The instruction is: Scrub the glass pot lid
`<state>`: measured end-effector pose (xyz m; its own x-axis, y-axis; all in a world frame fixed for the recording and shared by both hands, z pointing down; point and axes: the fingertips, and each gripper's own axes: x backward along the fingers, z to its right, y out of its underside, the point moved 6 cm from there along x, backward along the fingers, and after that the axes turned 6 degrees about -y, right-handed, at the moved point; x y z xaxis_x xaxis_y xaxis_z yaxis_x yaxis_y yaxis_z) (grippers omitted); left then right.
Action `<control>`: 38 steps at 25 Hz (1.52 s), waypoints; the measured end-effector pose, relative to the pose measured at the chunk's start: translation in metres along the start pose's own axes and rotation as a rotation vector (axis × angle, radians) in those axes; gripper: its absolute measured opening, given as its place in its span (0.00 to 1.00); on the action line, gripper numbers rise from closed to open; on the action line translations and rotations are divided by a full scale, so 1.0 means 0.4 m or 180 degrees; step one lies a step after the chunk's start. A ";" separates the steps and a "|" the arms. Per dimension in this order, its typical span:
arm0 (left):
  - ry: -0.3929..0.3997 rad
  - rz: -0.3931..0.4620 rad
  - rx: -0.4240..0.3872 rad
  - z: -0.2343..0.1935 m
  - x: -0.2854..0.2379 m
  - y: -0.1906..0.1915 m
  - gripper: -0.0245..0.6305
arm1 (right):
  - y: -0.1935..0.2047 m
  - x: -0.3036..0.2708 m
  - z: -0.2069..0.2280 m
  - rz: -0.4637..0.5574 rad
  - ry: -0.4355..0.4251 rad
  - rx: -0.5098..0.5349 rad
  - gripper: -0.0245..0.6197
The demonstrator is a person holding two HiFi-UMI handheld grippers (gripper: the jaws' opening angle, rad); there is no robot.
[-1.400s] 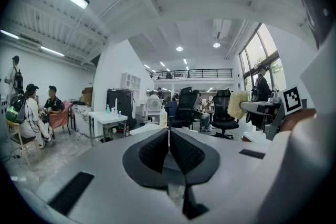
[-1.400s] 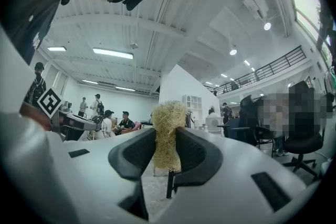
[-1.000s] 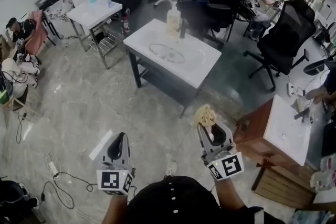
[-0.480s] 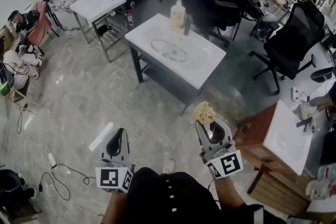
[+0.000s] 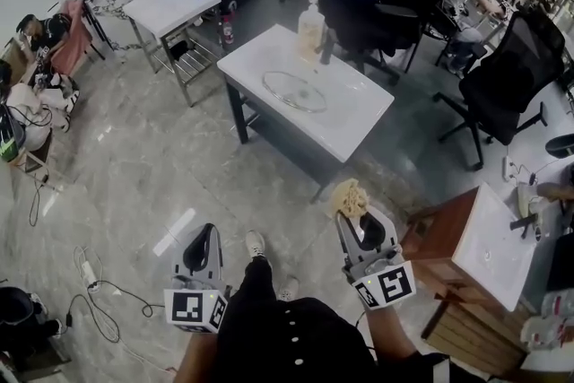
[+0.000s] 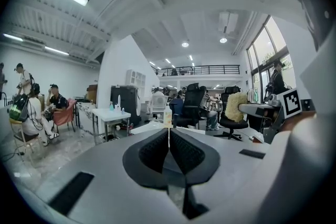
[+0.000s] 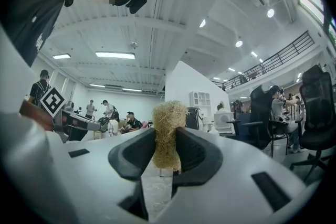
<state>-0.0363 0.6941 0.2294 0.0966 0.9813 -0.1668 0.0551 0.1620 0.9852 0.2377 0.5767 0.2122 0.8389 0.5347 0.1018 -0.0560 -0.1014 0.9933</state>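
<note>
The glass pot lid (image 5: 294, 91) lies flat on a white table (image 5: 354, 126) ahead in the head view, well beyond both grippers. A soap bottle (image 5: 310, 30) stands at the table's far edge, also seen as the bottle (image 6: 167, 115) in the left gripper view. My right gripper (image 5: 351, 209) is shut on a yellow fibrous scrubber (image 5: 349, 196); in the right gripper view the scrubber (image 7: 168, 131) is squeezed between both pads and sticks out above them. My left gripper (image 5: 203, 239) is shut with nothing in it, its pads meeting at the left gripper (image 6: 168, 139).
A second small white table (image 5: 170, 6) with bottles stands far left. Black office chairs (image 5: 498, 76) crowd behind and right of the main table. A brown stand with a white top (image 5: 489, 242) is close on my right. Cables (image 5: 94, 291) lie on the floor to the left. People sit at the left wall.
The white table and lid have drawn slightly nearer and shifted right in the head view. A foot now shows between the grippers. Both grippers keep their hold and pose.
</note>
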 end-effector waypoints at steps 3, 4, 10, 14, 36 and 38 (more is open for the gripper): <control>0.0036 0.0033 0.0006 -0.016 -0.054 -0.010 0.08 | 0.001 -0.038 0.029 0.0021 0.0033 0.0014 0.24; 0.0051 0.0051 0.0005 -0.022 -0.075 -0.014 0.08 | 0.000 -0.053 0.040 0.0031 0.0042 0.0023 0.24; 0.0162 0.0110 0.0055 -0.062 -0.216 -0.046 0.08 | 0.000 -0.164 0.104 0.0045 0.0084 0.0090 0.24; 0.0246 0.0144 0.0038 -0.097 -0.313 -0.077 0.08 | -0.003 -0.252 0.147 0.0047 0.0118 0.0110 0.24; 0.0527 0.0101 0.0027 -0.315 -0.646 -0.128 0.08 | 0.033 -0.565 0.234 0.0094 0.0417 0.0136 0.24; 0.0545 0.0059 0.0057 -0.321 -0.662 -0.116 0.08 | 0.044 -0.573 0.240 0.0066 0.0445 0.0127 0.24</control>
<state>-0.1921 0.4403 0.2327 -0.0730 0.9877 -0.1380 0.0728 0.1433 0.9870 0.0963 0.3719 0.2009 0.7540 0.6435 0.1316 -0.0486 -0.1452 0.9882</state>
